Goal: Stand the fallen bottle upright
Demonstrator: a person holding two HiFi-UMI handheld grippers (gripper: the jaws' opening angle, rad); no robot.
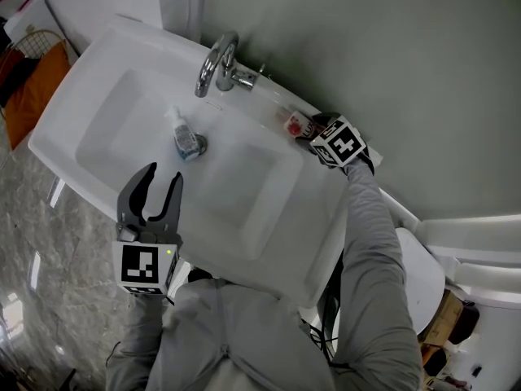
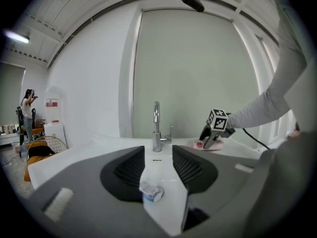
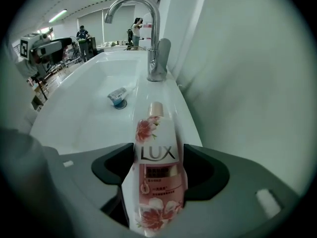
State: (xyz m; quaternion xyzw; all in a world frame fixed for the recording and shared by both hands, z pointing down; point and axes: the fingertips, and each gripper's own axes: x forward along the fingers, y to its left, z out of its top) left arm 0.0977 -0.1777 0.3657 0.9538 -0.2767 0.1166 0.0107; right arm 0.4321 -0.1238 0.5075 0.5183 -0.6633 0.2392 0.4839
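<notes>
One step in: clamps the jaws of the right gripper (image 3: 157, 152) on the pink bottle (image 3: 156, 175) lying flat on the sink ledge (image 3: 179, 117) by the wall (image 3: 237, 83), holds the left gripper (image 1: 162, 174) wide open, leaves the raising undone.

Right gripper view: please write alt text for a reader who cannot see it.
The right claw is shut on a pink and white plastic LUX bottle lying on the rim of a white ceramic sink, cap toward a curved chrome tap. A small clear bottle with a blue label lies by the drain.
</notes>
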